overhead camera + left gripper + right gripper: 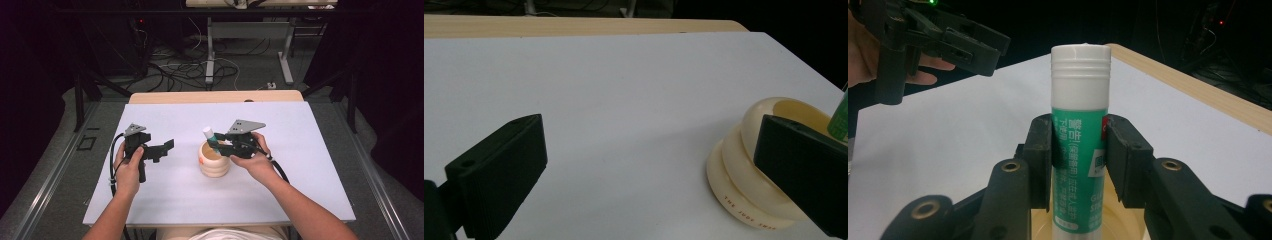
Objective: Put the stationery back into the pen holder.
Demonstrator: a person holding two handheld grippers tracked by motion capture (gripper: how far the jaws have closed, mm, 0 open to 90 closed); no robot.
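My right claw (pixel 216 143) is clamped on a glue stick (pixel 1080 130), one pad pressing each side of its green label, white cap up. The stick stands upright with its lower end inside the mouth of the cream cup (pixel 214 162), which sits mid-table on the white sheet (pixel 300 165). My left claw (pixel 165 148) hovers to the left of the cup, well apart from it, jaws wide and nothing between them; in the left gripper view the cup (pixel 749 170) lies just past its right jaw. Farther off, the wooden table edge (pixel 215 96) shows beyond the sheet.
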